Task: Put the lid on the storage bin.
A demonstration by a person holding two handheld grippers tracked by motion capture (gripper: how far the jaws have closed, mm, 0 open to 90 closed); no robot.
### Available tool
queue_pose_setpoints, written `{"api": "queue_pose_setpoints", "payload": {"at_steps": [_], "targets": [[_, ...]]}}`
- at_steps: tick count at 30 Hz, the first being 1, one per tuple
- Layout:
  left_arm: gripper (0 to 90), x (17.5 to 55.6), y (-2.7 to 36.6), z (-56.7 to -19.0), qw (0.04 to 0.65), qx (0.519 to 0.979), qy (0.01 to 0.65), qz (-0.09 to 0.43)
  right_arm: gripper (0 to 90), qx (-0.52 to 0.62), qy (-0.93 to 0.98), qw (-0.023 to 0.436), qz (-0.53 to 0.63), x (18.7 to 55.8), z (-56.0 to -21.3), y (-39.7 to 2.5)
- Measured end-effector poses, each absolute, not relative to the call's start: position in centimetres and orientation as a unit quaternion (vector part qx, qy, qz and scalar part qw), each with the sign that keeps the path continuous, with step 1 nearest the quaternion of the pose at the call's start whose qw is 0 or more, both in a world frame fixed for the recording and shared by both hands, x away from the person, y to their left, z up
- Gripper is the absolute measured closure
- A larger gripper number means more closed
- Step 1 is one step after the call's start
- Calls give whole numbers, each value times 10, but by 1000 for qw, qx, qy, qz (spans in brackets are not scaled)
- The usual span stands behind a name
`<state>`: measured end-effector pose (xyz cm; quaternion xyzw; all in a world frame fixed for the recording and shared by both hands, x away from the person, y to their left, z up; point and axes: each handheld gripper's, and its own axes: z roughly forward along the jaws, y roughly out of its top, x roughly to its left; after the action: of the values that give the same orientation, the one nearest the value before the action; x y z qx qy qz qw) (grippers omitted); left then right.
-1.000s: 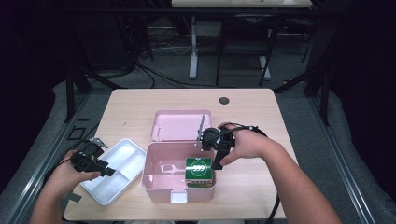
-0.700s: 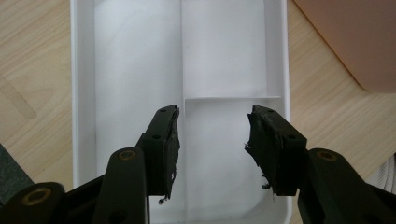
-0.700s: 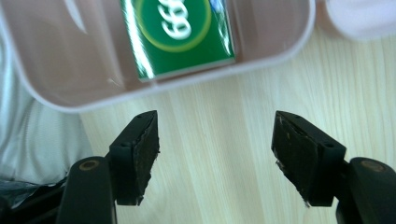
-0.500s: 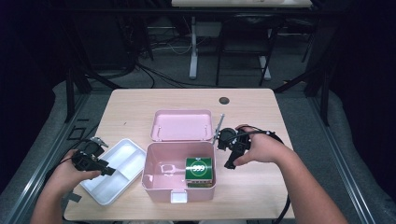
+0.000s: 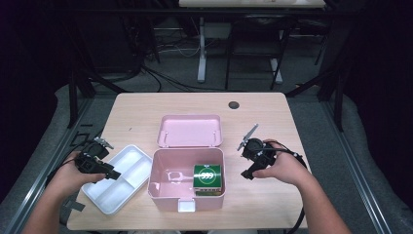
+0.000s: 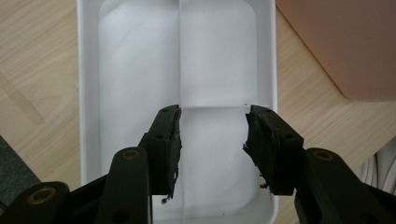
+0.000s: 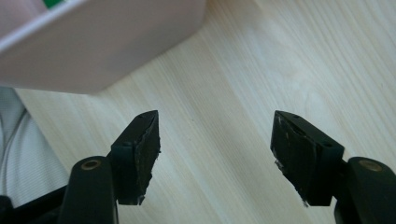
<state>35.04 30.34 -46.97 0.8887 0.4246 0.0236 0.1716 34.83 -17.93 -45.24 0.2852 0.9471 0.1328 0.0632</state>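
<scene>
A pink box (image 5: 163, 187) stands open at the table's near middle, its lid (image 5: 190, 130) lying flat behind it. Inside, at the right, sits a green packet (image 5: 208, 177). Left of the box lies a white divided tray (image 5: 122, 178). My left gripper (image 5: 108, 171) hovers open over the tray's near end; in the left gripper view its jaws (image 6: 212, 142) straddle the tray (image 6: 140, 70) divider without holding anything. My right gripper (image 5: 247, 171) is open over bare wood to the right of the box, and the box's pink wall (image 7: 98, 46) crosses the top left of the right gripper view, jaws (image 7: 215, 147) wide apart.
A small dark round cap (image 5: 234, 105) lies near the table's far edge. Chairs, desk legs and cables stand beyond the table in the dark. Bare wood (image 5: 272, 209) stretches right of the box.
My right gripper has pulled back from over the box and the green packet to the table on the right, with nothing in it. The left gripper has barely shifted.
</scene>
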Motion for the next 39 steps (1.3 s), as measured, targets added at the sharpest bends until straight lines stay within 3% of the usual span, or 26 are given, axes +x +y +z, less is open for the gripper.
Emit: {"api": "queue_pose_setpoints", "payload": {"at_steps": [9,24,39], "targets": [[594,357,306,-470,166,879,448,9,339,325,927,82,169,331,-452,-193],[698,372,294,-496,72,902,426,26,337,354,912,102,179,323,-468,-200],[798,379,292,-524,52,898,437,0,332,375,894,125,209,321,-463,-210]]}}
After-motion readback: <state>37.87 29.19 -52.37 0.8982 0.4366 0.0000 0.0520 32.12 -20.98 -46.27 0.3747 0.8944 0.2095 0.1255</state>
